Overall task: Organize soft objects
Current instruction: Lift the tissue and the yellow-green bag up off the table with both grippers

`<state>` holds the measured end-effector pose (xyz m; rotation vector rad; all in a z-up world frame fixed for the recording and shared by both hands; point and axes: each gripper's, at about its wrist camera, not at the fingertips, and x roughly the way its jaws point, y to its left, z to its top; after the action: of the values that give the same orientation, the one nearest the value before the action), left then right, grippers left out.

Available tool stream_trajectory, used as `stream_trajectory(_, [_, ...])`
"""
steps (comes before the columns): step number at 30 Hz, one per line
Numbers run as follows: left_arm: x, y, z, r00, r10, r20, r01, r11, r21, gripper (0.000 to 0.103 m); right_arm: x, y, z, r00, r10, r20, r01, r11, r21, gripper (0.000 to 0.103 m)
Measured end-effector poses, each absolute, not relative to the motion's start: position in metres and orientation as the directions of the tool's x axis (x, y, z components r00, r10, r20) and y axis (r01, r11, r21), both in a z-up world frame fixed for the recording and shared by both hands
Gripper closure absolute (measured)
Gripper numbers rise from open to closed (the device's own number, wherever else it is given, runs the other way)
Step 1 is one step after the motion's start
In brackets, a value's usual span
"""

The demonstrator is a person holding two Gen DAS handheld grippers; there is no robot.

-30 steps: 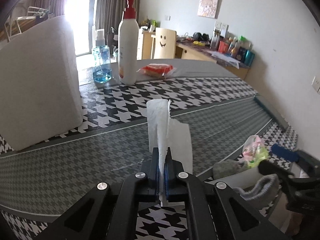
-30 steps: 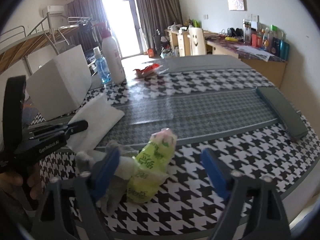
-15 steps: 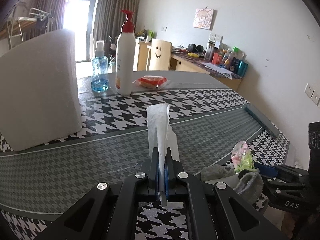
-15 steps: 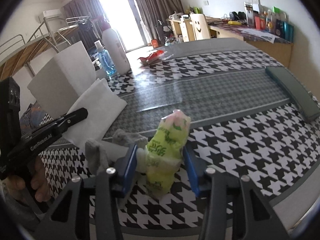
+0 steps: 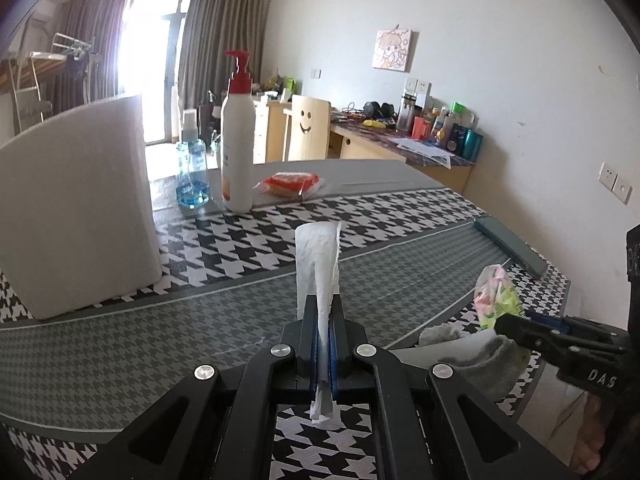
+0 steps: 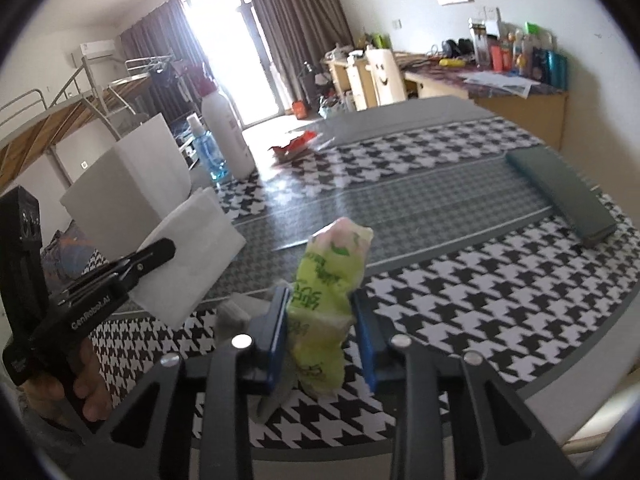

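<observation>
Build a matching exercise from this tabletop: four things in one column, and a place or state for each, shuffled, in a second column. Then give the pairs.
Things:
1. white tissue
2. green packet
3. pump bottle
4. grey sock

Places or states:
A. stands upright beside the blue spray bottle
B. lies on the table by the right gripper
C. clamped in the shut left gripper
D. between blue pads that are closing

Pairs: 1-C, 2-D, 3-A, 4-B

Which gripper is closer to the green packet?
Right. The right hand-held gripper has the green packet between its closing jaws; the left hand-held gripper, shut on a tissue, is off to its left.
</observation>
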<state>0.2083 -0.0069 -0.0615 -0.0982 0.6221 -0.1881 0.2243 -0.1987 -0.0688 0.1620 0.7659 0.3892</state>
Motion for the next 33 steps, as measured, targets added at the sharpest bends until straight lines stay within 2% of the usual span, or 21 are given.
stream_trajectory(6, [0.199, -0.012, -0.051, 0.807, -0.224, -0.546, 0.179, 0.974, -0.136, 0.099, 0.217, -0.206, -0.052, 0.698, 0.395, -0.598, -0.277, 0.918, 0.283, 0.067])
stream_trajectory(16, [0.187, -0.021, -0.044, 0.807, -0.235, -0.541, 0.204, 0.972, -0.118, 0.099, 0.227, -0.212, -0.061, 0.677, 0.404, -0.615, -0.265, 0.913, 0.309, 0.067])
stream_trajectory(20, [0.184, -0.02, -0.04, 0.811, -0.227, -0.539, 0.197, 0.974, -0.113, 0.099, 0.237, -0.213, -0.077, 0.655, 0.363, -0.662, -0.225, 0.931, 0.288, 0.059])
stream_trajectory(21, [0.183, -0.019, -0.039, 0.813, -0.227, -0.537, 0.196, 0.974, -0.116, 0.099, 0.239, -0.214, -0.079, 0.652, 0.354, -0.671, -0.214, 0.934, 0.285, 0.051])
stream_trajectory(24, [0.177, -0.018, -0.032, 0.824, -0.227, -0.52, 0.195, 0.974, -0.115, 0.099, 0.239, -0.219, -0.077, 0.659, 0.336, -0.673, -0.2, 0.941, 0.274, 0.039])
stream_trajectory(28, [0.169, -0.02, -0.027, 0.827, -0.239, -0.508, 0.207, 0.971, -0.119, 0.099, 0.238, -0.223, -0.071, 0.681, 0.308, -0.664, -0.192, 0.951, 0.244, 0.034])
stream_trajectory(33, [0.165, -0.024, -0.027, 0.824, -0.256, -0.506, 0.226, 0.966, -0.122, 0.099, 0.241, -0.226, -0.07, 0.694, 0.259, -0.671, -0.164, 0.965, 0.203, 0.034])
